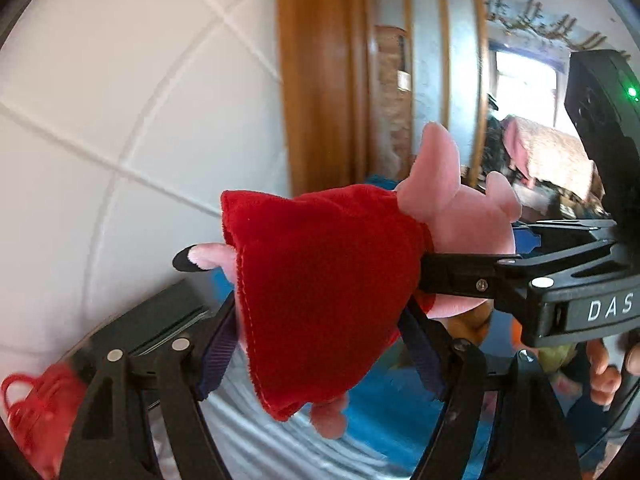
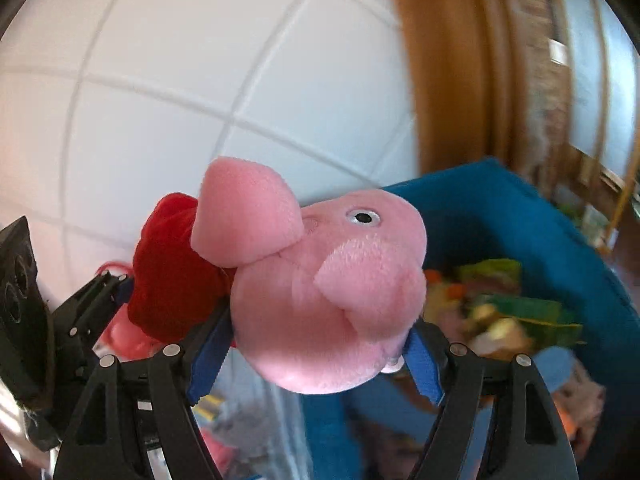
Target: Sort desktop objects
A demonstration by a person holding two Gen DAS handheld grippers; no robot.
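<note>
Up beside the bin (image 2: 520, 208), just left of its near rim in the right wrist view, holding a plush pig (image 1: 360, 248) clear of any surface, stretched level between two tools. Clamping the red dress (image 1: 304, 264) with the left tool (image 1: 318, 332), pads pressing into the cloth from both sides, jaws standing wide around the bulk. Clamping the head (image 2: 320, 312) with the right tool (image 2: 320, 332), blue pads sinking into the pink plush on either side, below the snout (image 2: 248, 212).

Judging the handling: dealing with something light, soft and squashy, giving way under the pads rather than pushing back; not fragile, not slippery, the pile gripping well against the pads. Expecting the dress to be the weaker hold, being loose cloth that can slide over the body inside or slip out as a fold. Favouring the head or the stuffed trunk as the place to take hold, squeezing across the fullest part. Avoiding the thin leg (image 1: 200, 258) as a hold, that being too floppy to steer by.

Reading the step as carrying towards the bin, already part filled with blurred toys (image 2: 500, 312) in green, orange and yellow. Needing little care over the drop, a soft landing being likely; needing both tools to part at about the same time, or else risking the pig swinging from one end and catching on the bin rim.
</note>
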